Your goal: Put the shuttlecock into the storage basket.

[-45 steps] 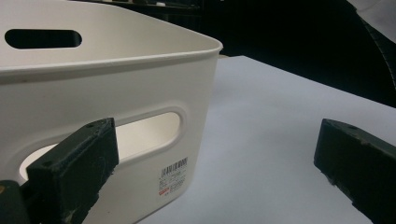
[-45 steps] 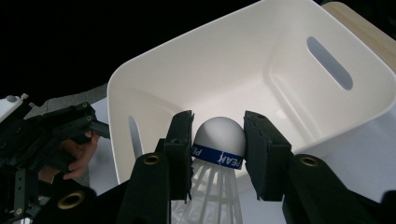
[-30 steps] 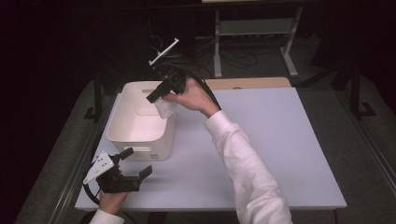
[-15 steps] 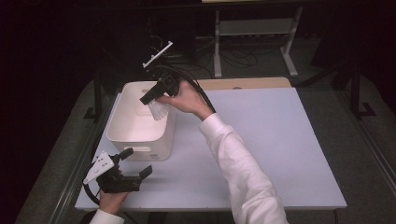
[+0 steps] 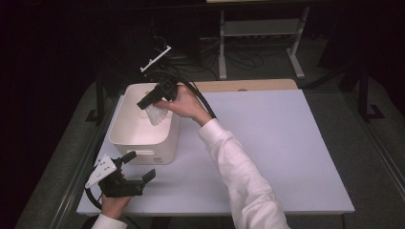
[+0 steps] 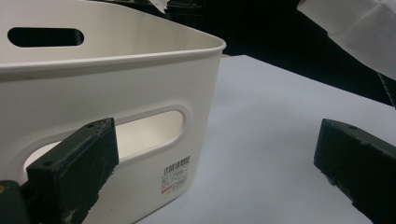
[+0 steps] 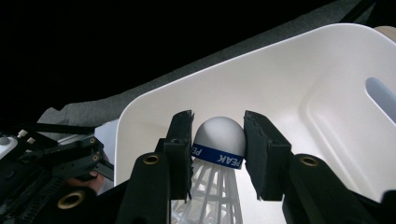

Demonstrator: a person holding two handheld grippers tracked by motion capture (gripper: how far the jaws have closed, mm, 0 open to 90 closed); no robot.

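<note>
Right gripper view: fingers (image 7: pixel 218 158) clamped on shuttlecock's (image 7: pixel 219 144) smooth, perhaps rubbery, dome above glossy white bin (image 7: pixel 327 93).

White shuttlecock (image 7: pixel 219 140) — blue band, cream bin (image 5: pixel 125 138), black tools

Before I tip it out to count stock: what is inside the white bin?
The white bin shows only bare floor. A shuttlecock, gripped at its cork by the right tool, hangs over the opening. That tool and hand hide part of the floor.
</note>
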